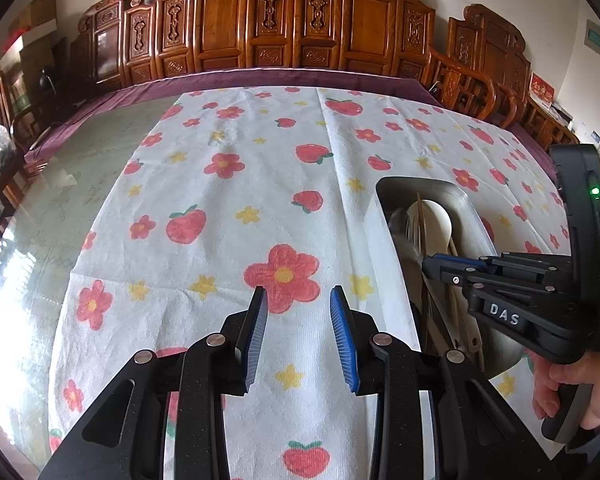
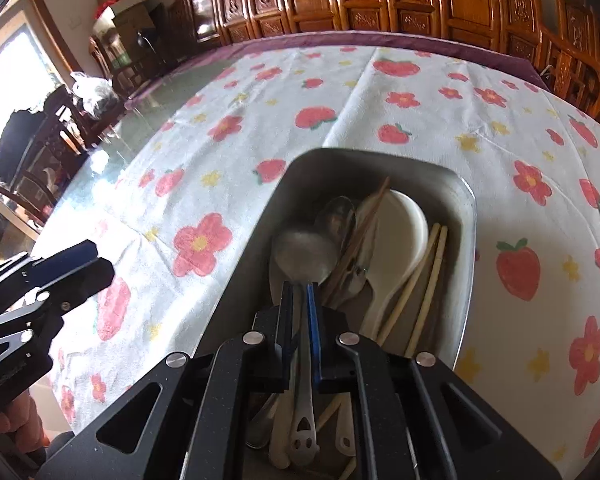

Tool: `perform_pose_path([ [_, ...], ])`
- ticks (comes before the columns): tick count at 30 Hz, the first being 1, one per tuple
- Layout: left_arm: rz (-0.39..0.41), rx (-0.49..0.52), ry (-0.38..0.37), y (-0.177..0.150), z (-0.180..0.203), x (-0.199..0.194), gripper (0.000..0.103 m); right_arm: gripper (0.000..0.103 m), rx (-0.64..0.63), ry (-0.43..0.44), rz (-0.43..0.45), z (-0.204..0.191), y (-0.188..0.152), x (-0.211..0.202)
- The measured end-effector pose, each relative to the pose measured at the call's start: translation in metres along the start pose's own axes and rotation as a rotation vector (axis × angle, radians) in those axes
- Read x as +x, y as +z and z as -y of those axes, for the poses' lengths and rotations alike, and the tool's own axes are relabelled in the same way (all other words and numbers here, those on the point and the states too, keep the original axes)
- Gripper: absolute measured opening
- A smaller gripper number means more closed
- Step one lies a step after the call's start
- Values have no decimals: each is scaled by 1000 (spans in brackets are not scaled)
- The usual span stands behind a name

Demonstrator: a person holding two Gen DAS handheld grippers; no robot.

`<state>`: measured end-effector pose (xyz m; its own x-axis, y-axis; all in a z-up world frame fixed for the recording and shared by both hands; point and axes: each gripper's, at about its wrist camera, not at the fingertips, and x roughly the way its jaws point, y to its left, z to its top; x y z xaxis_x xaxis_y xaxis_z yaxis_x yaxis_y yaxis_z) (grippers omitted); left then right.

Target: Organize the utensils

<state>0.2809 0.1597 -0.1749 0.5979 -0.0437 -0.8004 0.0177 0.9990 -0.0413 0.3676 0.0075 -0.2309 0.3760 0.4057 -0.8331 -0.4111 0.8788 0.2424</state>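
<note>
right gripper (image 2: 299, 292) clamped on a metal spoon (image 2: 306, 254) inside the steel tray (image 2: 466, 200), beside a white ladle (image 2: 400, 224) and chopsticks (image 2: 428, 280); left gripper (image 1: 299, 300), jaws apart, hovers over the flowered cloth (image 1: 220, 220) to its left.

Tray (image 2: 466, 216): brushed metal, dull sheen. Spoon (image 2: 305, 254): metal, matt. Ladle (image 2: 400, 228): glossy white, probably ceramic. Cloth (image 1: 220, 216): textured fabric.
</note>
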Motion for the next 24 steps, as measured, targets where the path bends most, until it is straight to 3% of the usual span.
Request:
perform_pose_path([
  [2,1,-1,0,0,1,-1,32,10,-32,-6,15,-2,0,-5],
  [4,8,0,5,1,3,-3,40,10,-51,-5,33,-3,0,-12],
  [8,13,1,9,2,10,-9,41,10,-69,-10,80,0,-4,-38],
  [11,34,2,15,3,18,-18,62,10,-79,-23,119,6,-11,-64],
  [13,43,1,12,4,24,-24,70,11,-81,-31,147,12,-17,-84],
  [14,50,2,13,3,28,-28,77,14,-81,-36,156,14,-20,-92],
  [16,63,7,10,3,35,-35,81,37,-78,-43,183,20,-27,-113],
  [24,108,14,-31,-11,69,-74,93,80,-35,-88,275,37,-58,-184],
])
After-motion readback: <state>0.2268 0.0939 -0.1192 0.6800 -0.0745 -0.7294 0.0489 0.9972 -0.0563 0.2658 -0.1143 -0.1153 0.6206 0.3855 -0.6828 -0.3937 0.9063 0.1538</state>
